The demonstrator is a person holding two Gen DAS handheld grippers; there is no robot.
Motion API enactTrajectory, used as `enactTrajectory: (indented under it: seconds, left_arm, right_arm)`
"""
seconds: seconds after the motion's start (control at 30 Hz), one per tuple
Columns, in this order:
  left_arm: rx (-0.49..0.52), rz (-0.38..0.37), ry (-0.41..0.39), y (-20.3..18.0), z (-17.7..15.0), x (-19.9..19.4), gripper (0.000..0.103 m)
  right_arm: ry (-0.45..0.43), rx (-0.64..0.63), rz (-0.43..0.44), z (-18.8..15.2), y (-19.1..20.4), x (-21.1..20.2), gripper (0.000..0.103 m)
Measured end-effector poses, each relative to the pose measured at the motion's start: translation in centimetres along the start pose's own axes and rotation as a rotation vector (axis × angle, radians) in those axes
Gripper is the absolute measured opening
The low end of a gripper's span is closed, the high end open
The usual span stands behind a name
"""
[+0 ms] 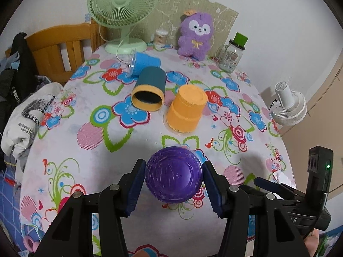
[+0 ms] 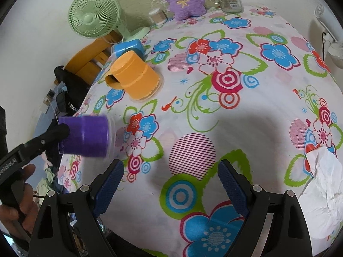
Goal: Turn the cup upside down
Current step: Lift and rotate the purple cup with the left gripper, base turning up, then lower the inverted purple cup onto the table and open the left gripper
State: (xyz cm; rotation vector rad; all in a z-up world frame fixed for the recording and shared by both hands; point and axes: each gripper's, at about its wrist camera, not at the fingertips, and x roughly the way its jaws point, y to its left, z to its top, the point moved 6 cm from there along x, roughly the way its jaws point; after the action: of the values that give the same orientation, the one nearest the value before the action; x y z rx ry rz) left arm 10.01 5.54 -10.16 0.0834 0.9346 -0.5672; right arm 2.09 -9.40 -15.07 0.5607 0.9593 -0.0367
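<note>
Clamping the purple cup (image 1: 173, 174) base-up, the left gripper (image 1: 173, 184) tilts down; the right gripper (image 2: 170, 184) gapes wide.

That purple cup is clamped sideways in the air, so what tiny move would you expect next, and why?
Probably the left hand-held gripper turns a little further, tipping the purple cup mouth-down over the tablecloth. The right wrist view shows it clamped on its side, its base toward the left camera, while the orange cup already stands inverted.

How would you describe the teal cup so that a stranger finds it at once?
Start at the green fan at the table's far side. In front of its base lie two cups; the nearer is the teal cup. Unlike the blue cup, it has a yellow rim around a dark mouth.
</note>
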Motion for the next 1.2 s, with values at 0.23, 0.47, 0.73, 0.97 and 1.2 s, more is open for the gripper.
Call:
enactTrajectory:
  seconds: [0.23,0.47,0.73,0.97,1.2]
  left_arm:
    - [0.010,0.012,-0.050,0.0,0.3,-2.1,0.056]
    - [0.011,0.023,-0.068,0.2,0.0,-2.9,0.056]
    - [0.006,0.034,-0.054,0.3,-0.5,-2.0,0.056]
    - [0.003,0.047,-0.032,0.2,-0.8,-1.1,0.080]
    - [-0.001,0.060,-0.039,0.3,-0.9,-1.2,0.088]
  right_arm:
    - [-0.006,-0.030,0.008,0.2,1.3,0.0,0.091]
    - [-0.004,-0.047,0.014,0.2,2.1,0.0,0.091]
    - [-0.003,-0.041,0.009,0.0,1.8,0.0,0.091]
    - [0.000,-0.028,0.006,-0.1,1.3,0.1,0.091]
    - [0.002,-0.032,0.011,-0.1,1.4,0.4,0.091]
